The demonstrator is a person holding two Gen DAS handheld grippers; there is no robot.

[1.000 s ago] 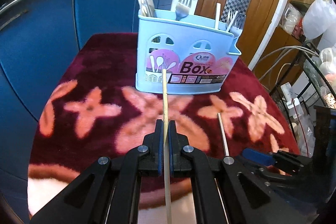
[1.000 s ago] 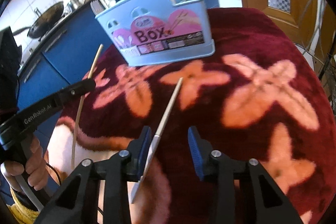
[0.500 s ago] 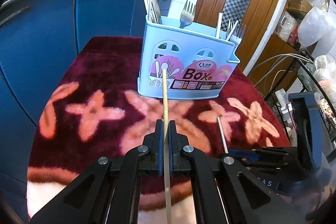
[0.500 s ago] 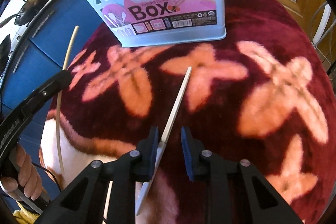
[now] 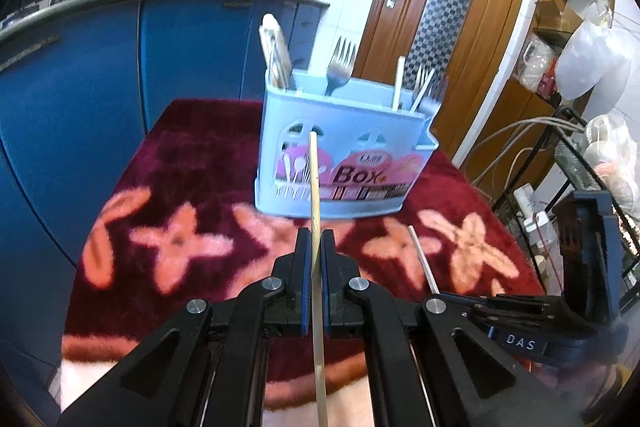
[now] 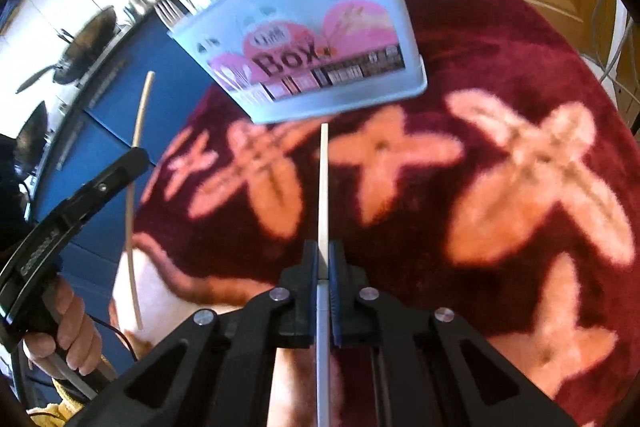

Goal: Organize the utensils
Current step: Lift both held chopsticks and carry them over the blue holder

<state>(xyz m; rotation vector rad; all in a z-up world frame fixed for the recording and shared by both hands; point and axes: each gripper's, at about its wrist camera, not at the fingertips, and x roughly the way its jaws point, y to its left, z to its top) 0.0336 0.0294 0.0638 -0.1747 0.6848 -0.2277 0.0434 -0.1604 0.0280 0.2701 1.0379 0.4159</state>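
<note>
A light blue utensil box (image 5: 344, 155) with a pink "Box" label stands on a dark red flowered cloth (image 5: 192, 163); it holds forks and other utensils. My left gripper (image 5: 315, 247) is shut on a wooden chopstick (image 5: 314, 179) that points at the box. My right gripper (image 6: 324, 259) is shut on a pale chopstick (image 6: 323, 187) with a grey handle end, pointing at the box (image 6: 304, 47). The left gripper (image 6: 100, 187) and its wooden chopstick (image 6: 138, 131) show at the left of the right wrist view. The pale chopstick (image 5: 422, 261) also shows in the left wrist view.
Blue cabinets (image 5: 120, 59) with pots and bowls on the counter stand behind the table. A wooden door (image 5: 452, 7) is at the back right. A wire rack (image 5: 580, 163) with cables and bags is on the right.
My right gripper has closed on the pale chopstick, which now lines up straight toward the box. My left gripper has risen a little with the wooden chopstick still in it.
</note>
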